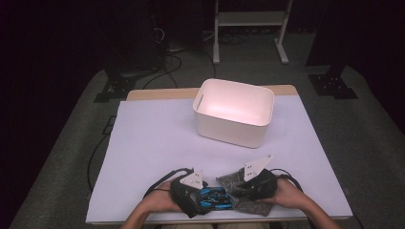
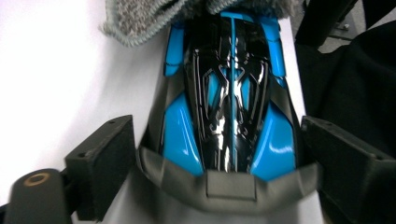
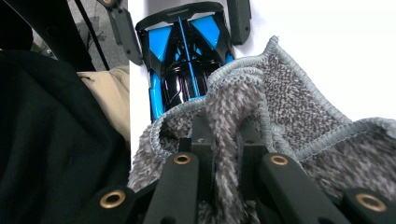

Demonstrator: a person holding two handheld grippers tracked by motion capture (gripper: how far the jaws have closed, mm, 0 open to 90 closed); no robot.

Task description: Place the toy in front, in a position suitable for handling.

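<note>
— Blue and black, that toy car (image 1: 214, 199)? Where is it sitting?

— Right at the near edge of the white surface (image 1: 157, 143), between the person's two hands. Its tail end lies between the jaws of the left claw (image 1: 206, 198), and its nose is tucked under a grey towel (image 1: 239, 193).

— Is the left claw squeezing the car?

— No. In the left gripper view the jaws stand wide on either side of the car (image 2: 231, 100), with a gap between the left jaw and the car's body; the right jaw sits close by the rear corner.

— And the other claw?

— The right claw (image 3: 229, 135) is closed on a fold of the towel (image 3: 289, 107), bunching the fuzzy cloth between its jaws. The towel drapes over the front of the car (image 3: 184, 60) there.

— Anything else on the surface?

— A white bin (image 1: 234, 112), well apart, toward the far side.
</note>
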